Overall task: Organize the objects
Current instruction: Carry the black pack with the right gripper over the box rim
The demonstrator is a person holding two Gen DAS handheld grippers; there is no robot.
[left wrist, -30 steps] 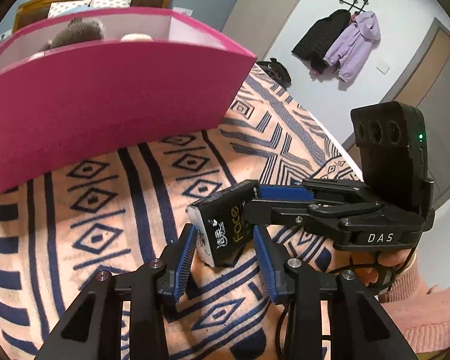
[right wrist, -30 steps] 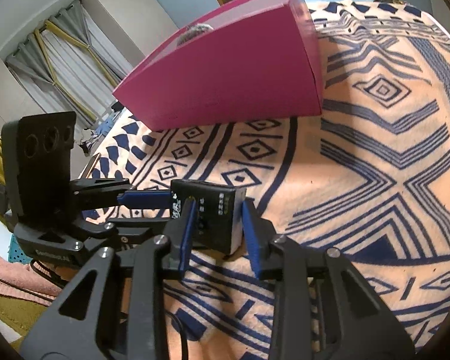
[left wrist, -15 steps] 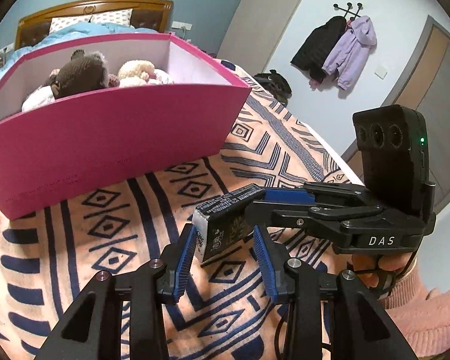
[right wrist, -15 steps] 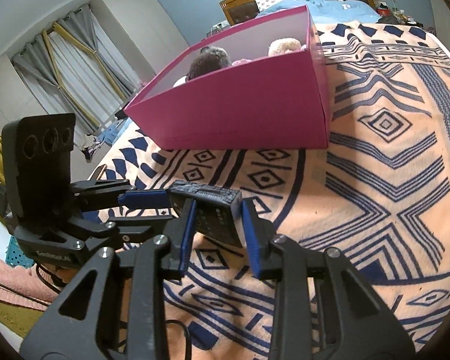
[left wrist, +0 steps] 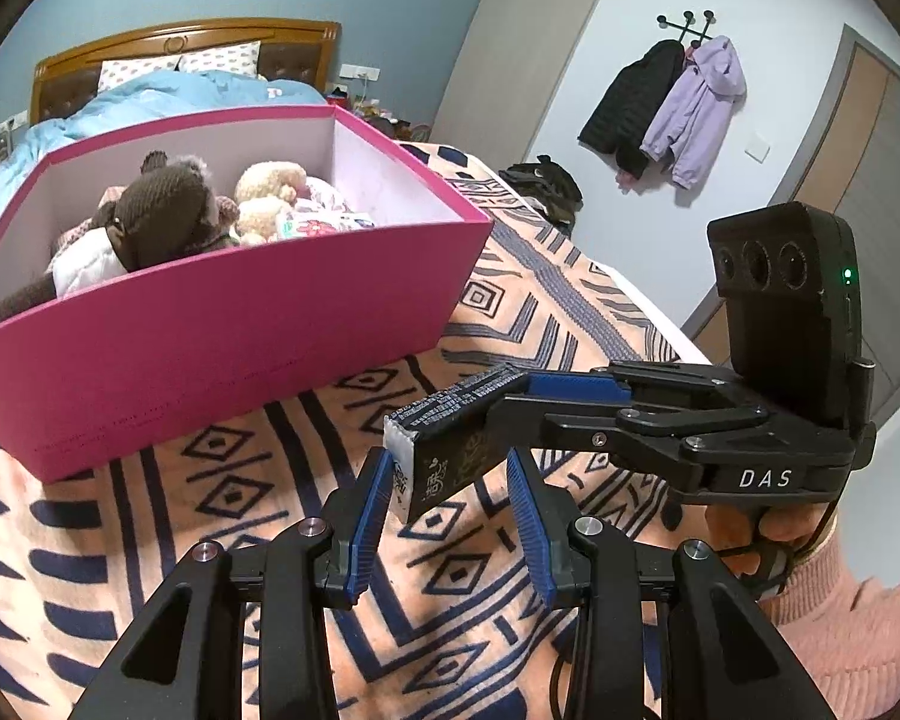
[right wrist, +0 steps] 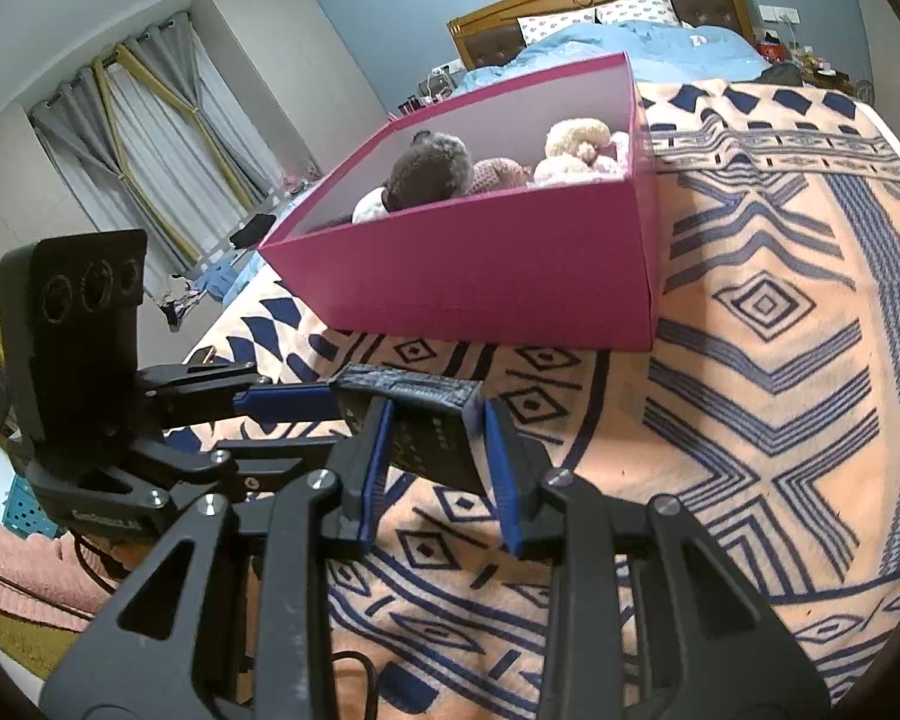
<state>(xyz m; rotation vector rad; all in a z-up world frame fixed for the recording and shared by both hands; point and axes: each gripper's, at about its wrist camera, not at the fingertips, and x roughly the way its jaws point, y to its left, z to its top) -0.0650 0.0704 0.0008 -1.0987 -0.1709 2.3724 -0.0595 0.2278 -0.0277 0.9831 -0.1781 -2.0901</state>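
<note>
White letters "DAS" stand on the right gripper; the dark packet's print is unreadable.

Two black grippers are seen, built from flat angular plastic links with triangular cut-outs. The left gripper is fitted with ribbed blue pads on the inner faces of its fingers, and silver screws are set at the joints. The same blue pads and silver screws are found on the right gripper. A black camera block with three round lenses (a small green light glows beside them) is mounted on the right gripper, and white letters "DAS" are printed on its body. A black cable is seen under it. The hand has bare skin, and a pink knitted sleeve covers the wrist.
</note>
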